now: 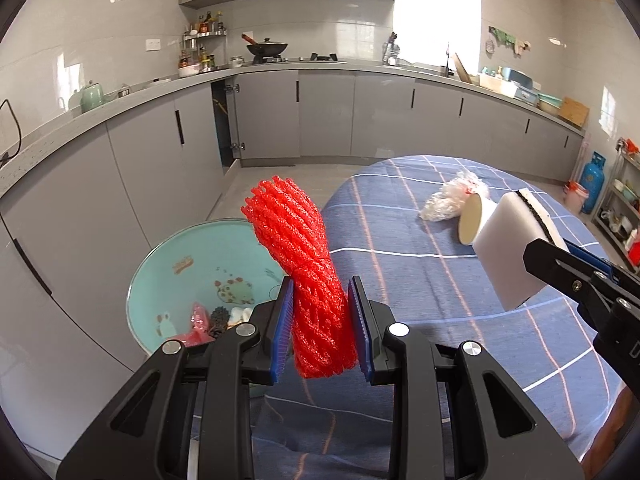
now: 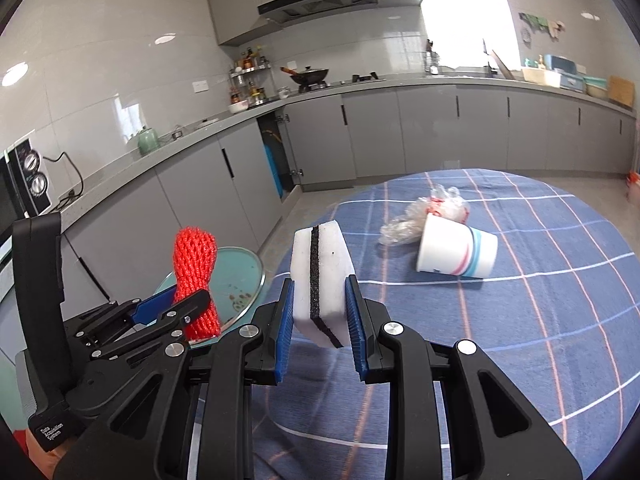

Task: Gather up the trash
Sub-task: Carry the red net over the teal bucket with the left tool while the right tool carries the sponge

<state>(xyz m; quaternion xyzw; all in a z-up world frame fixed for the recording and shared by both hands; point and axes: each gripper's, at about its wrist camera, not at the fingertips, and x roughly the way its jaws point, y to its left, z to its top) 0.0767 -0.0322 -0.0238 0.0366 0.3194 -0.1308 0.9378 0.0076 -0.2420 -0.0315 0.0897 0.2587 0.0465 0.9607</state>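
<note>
Trash is held in both grippers above the near edge of the desk (image 1: pixel 420 240), which is covered by a blue checked cloth. A red foam net (image 1: pixel 308 276) is clamped at its lower half between the jaws of the left gripper (image 1: pixel 322 324), its upper end standing free over a teal basin (image 1: pixel 188 264) in which some scraps already lie. A white sponge (image 2: pixel 322 280) with a dark middle layer is squeezed by its broad faces in the right gripper (image 2: pixel 320 328). Both pieces are judged light, soft and compressible, so a mid-body pinch should hold them without slipping. On the cloth, well apart from both grippers, a tipped paper cup (image 2: pixel 456 250) lies touching a crumpled clear plastic wrap (image 2: pixel 424 216). The cup would likely crush easily and is best taken gently across its wall; the wrap can be pinched anywhere.
</note>
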